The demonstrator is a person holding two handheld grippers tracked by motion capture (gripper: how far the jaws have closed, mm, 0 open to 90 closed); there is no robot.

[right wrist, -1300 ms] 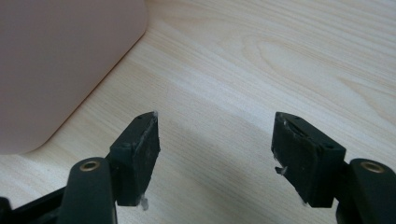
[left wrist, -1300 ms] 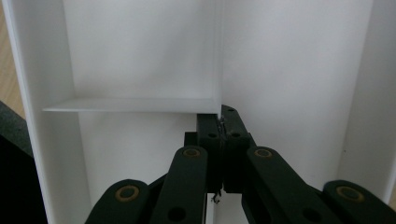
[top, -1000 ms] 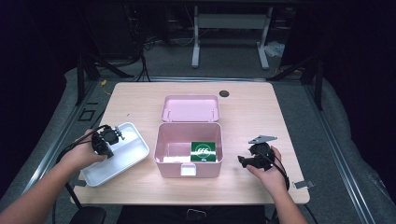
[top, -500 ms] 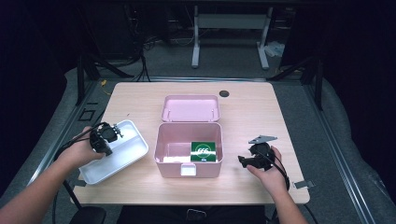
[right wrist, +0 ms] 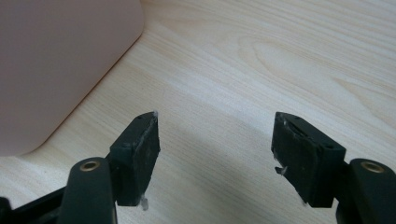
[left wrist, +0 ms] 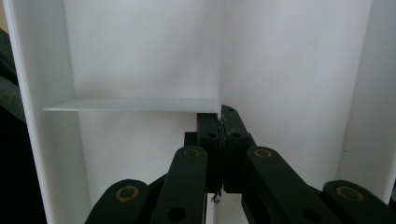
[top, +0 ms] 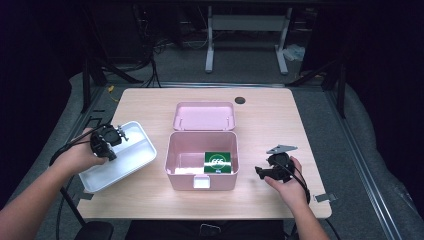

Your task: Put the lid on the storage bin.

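An open pink box (top: 202,182) stands mid-table, its lid (top: 204,116) laid back behind it and a green packet (top: 218,162) inside at the right. Left of the box, a white tray (top: 130,165) hangs over the table's left edge. My left gripper (top: 112,137) is at its far left rim. In the left gripper view, the left gripper (left wrist: 220,122) is shut on a thin divider wall inside the white tray (left wrist: 289,70). My right gripper (top: 260,172) rests right of the box. It stands open (right wrist: 215,140) over bare wood beside the pink box's corner (right wrist: 56,60).
A small dark round grommet (top: 240,100) sits near the table's far edge. The wooden tabletop (top: 280,125) stretches behind and right of the box. Dark floor, cables and a metal stand lie beyond the table.
My left gripper and the white tray have shifted slightly left and farther away. The right gripper has stayed put.
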